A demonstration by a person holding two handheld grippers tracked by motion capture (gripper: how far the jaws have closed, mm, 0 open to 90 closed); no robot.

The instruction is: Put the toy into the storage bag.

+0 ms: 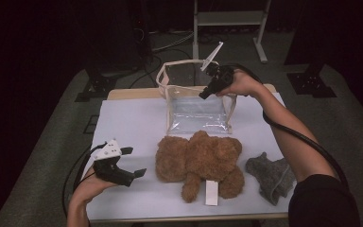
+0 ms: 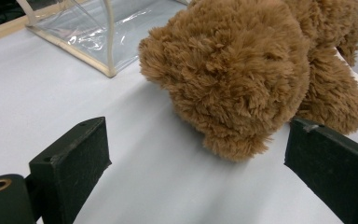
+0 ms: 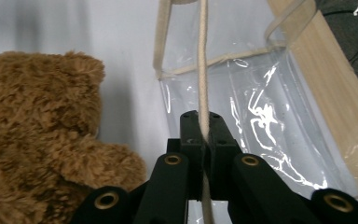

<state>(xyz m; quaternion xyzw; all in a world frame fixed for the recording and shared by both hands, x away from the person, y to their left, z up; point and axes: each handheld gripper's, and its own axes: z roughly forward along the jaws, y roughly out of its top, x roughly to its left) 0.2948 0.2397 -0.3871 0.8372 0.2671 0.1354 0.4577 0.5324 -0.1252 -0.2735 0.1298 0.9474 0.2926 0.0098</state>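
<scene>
Right gripper view shows the right hand-held gripper [image 3: 204, 140] clenched on the cream cord handle [image 3: 203, 70] of the clear plastic tote bag [image 3: 261, 116], the cord pinched between its pads. From the high view, the bag [image 1: 196, 111] stands toward the worktop's [image 1: 132, 118] far edge, its mouth held up by that handle. Thin, floppy and slick, the bag probably weighs little and would sag if let go, so the handle or the stitched rim looks the surest hold. A brown teddy bear [image 1: 198, 161] lies just in front of the bag, soft and bulky; its plush should compress and grip well at a limb or the head. Near the front left corner, the left hand-held gripper [image 1: 134, 163] is released, jaws wide, touching nothing, aimed at the bear [image 2: 242, 70]. A grey knitted garment [image 1: 272, 177] lies near the front right corner.
</scene>
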